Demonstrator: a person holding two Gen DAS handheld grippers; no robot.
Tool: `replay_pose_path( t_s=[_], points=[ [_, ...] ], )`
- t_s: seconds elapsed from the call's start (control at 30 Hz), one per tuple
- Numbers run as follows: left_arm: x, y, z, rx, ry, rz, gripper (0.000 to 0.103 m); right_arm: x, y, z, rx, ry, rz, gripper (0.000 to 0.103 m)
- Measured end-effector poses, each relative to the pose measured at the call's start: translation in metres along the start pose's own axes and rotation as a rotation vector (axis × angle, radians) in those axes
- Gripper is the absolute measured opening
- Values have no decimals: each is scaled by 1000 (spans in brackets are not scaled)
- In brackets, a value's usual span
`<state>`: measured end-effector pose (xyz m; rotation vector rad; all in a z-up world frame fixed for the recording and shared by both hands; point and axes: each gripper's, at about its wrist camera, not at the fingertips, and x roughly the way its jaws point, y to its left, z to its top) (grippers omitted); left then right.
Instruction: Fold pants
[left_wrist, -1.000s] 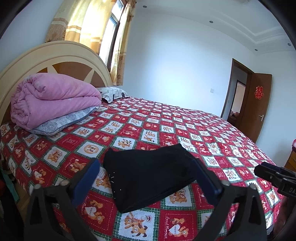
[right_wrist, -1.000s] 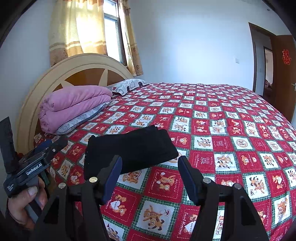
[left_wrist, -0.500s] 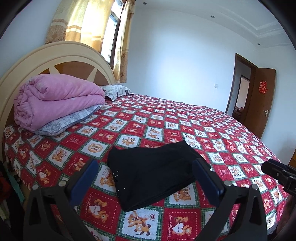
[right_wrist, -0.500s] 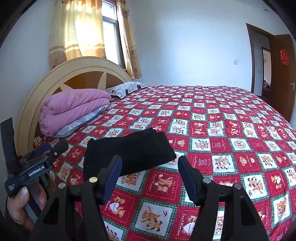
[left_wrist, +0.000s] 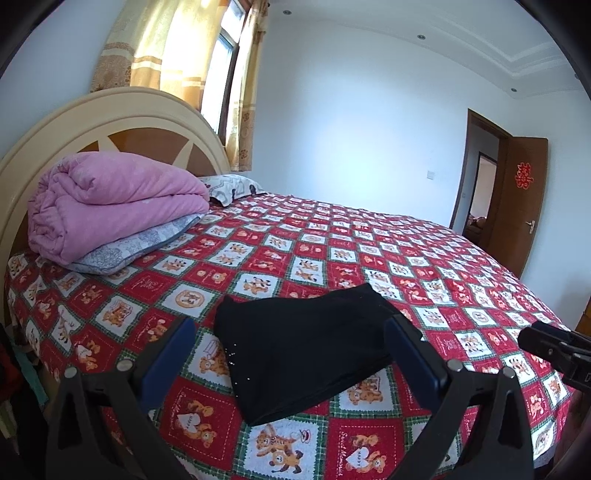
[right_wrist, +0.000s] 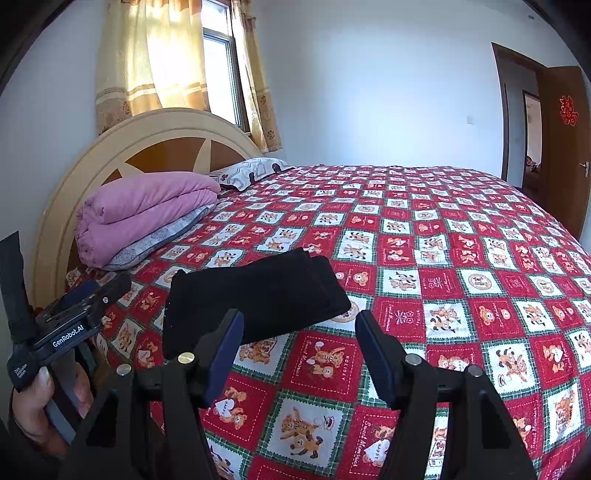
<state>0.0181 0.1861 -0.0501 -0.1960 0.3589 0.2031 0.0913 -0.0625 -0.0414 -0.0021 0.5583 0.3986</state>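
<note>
The black pants (left_wrist: 306, 347) lie folded into a compact rectangle on the red patterned bedspread (left_wrist: 332, 258), near the bed's front edge. My left gripper (left_wrist: 291, 354) is open and empty, held back from and above the pants. In the right wrist view the pants (right_wrist: 255, 295) lie just ahead and left of my right gripper (right_wrist: 299, 343), which is open and empty above the bedspread (right_wrist: 443, 258). The left gripper body (right_wrist: 70, 321) shows at the left in that view, and the right gripper's tip (left_wrist: 554, 347) at the right in the left wrist view.
A folded pink quilt (left_wrist: 110, 206) lies on a grey pillow (left_wrist: 136, 243) by the cream headboard (left_wrist: 110, 122). Another pillow (left_wrist: 232, 184) lies farther back. A window with yellow curtains (right_wrist: 177, 62) is behind the bed. A brown door (left_wrist: 517, 199) stands open at the right.
Both grippers have drawn back and risen slightly from the bed. The pants lie still and look the same.
</note>
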Motion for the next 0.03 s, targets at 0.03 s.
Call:
replay_pose_path(
  t_s=[0.03],
  points=[
    [0,0,0,1,-2,-1,103,1,0,-1,0,3,1,64]
  ],
)
